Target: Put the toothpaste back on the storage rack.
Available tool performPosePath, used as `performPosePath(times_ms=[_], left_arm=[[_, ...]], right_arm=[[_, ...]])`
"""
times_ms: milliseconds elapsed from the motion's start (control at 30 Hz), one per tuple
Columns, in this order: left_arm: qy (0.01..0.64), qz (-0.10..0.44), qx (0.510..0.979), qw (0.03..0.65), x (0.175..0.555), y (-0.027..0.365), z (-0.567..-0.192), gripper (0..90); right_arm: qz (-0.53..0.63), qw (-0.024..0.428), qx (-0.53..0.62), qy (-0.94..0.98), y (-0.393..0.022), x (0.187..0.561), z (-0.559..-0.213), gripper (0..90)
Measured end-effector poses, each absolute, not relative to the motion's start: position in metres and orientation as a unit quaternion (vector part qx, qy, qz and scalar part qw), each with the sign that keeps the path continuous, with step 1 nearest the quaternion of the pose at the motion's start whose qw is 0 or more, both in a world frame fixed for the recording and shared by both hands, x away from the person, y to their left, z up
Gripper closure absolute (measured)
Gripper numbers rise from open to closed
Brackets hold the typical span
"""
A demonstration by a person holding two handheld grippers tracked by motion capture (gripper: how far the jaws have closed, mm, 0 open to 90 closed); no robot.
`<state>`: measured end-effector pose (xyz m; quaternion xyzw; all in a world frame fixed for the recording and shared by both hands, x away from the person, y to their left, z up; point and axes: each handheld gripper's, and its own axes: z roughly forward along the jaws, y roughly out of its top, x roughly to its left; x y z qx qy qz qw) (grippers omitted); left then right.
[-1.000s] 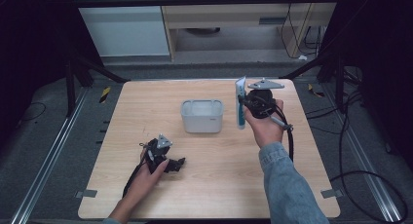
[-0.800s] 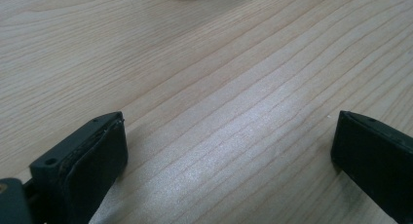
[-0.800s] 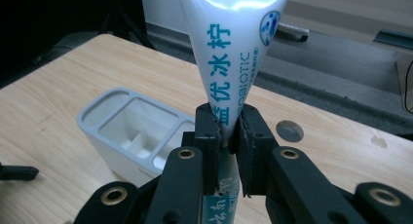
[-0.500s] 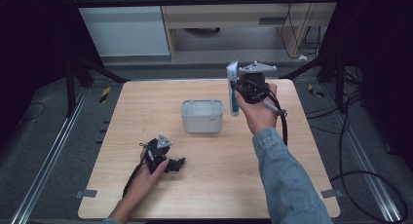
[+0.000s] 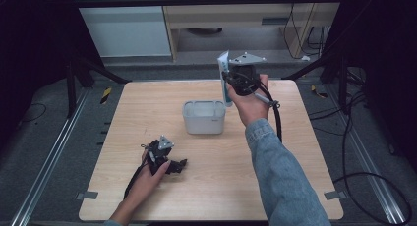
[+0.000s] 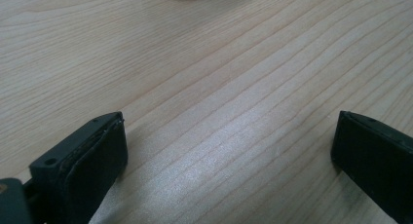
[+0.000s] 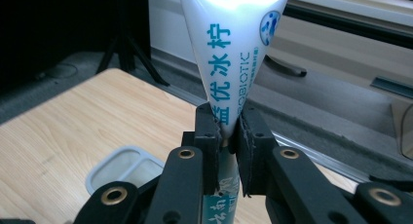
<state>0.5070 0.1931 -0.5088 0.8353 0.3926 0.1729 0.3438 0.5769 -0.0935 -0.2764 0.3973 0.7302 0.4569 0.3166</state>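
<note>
The right gripper (image 5: 227, 83) is clenched on a white tube (image 5: 224, 69) with blue lettering. In the right gripper view the tube (image 7: 229, 53) is pinched between the two black pads (image 7: 207, 131), passing straight through them: its narrow part is caught at the pads, its broad flat end fans out beyond the tips, and a short stretch runs back toward the gripper's body. In the high view the tube is held upright, above the table (image 5: 147, 103) and just behind a grey tray (image 5: 204, 117), which lies below and beside the right gripper. The left gripper (image 5: 183, 163) is rested on the table, well apart from the tube and near the front edge. Its jaws are released, spread wide, with bare wood (image 6: 219, 136) between them.
</note>
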Motion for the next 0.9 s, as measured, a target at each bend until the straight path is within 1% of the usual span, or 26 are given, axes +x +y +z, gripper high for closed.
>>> performPosePath(times_ms=[100,300,567,733,900], left_arm=[[0.393,0.173,0.835,0.344,0.507,0.193,-0.509,0.0],[0.393,0.173,0.835,0.344,0.507,0.193,-0.509,0.0],[0.392,0.173,0.835,0.344,0.507,0.193,-0.509,0.0],[0.393,0.173,0.835,0.344,0.507,0.193,-0.509,0.0],[0.392,0.172,0.835,0.344,0.507,0.193,-0.509,0.0]], right_arm=[[0.466,0.326,0.387,0.726,-0.090,0.577,-0.273,80.4],[0.472,0.318,0.381,0.729,-0.078,0.581,-0.268,80.4],[0.480,0.308,0.384,0.726,-0.065,0.585,-0.272,80.4],[0.492,0.291,0.389,0.722,-0.056,0.587,-0.276,80.3],[0.488,0.293,0.384,0.727,-0.046,0.590,-0.282,80.3]])
